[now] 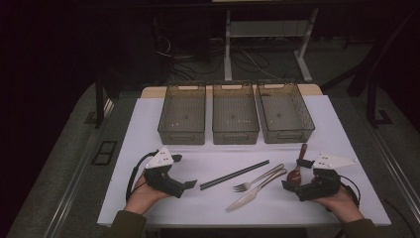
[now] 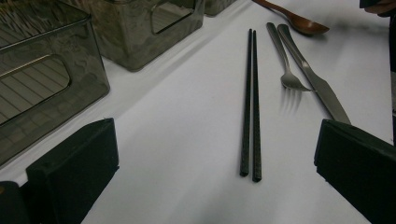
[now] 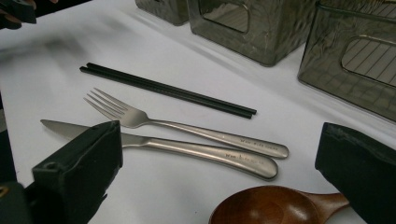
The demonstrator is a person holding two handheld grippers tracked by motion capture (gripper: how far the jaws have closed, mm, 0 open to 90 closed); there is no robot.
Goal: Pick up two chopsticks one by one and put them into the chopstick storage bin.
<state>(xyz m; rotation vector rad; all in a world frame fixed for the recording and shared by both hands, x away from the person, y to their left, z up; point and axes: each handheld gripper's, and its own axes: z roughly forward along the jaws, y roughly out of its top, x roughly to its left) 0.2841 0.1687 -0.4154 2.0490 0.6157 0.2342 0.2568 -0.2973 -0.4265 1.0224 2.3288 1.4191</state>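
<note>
A pair of black chopsticks (image 1: 234, 174) (image 2: 250, 105) (image 3: 168, 88) lies side by side at the middle of the white table. To their right a steel fork (image 1: 258, 178) (image 2: 286, 60) (image 3: 187, 127) and a steel knife (image 1: 255, 191) (image 2: 314, 77) (image 3: 196, 151) lie close together. A brown wooden spoon (image 1: 297, 168) (image 2: 292, 19) (image 3: 275, 205) rests farther right. My left gripper (image 1: 187, 187) (image 2: 217, 163) is open, held low on the table left of the chopsticks. My right gripper (image 1: 288, 184) (image 3: 219, 170) is open too, its jaws on either side of the spoon's bowl, with nothing gripped.
Three see-through grey bins (image 1: 182, 115) (image 1: 235, 115) (image 1: 286, 113) stand in a row across the back of the table (image 1: 148, 129); all look empty. A white desk frame and cables (image 1: 247, 54) sit on the floor beyond.
</note>
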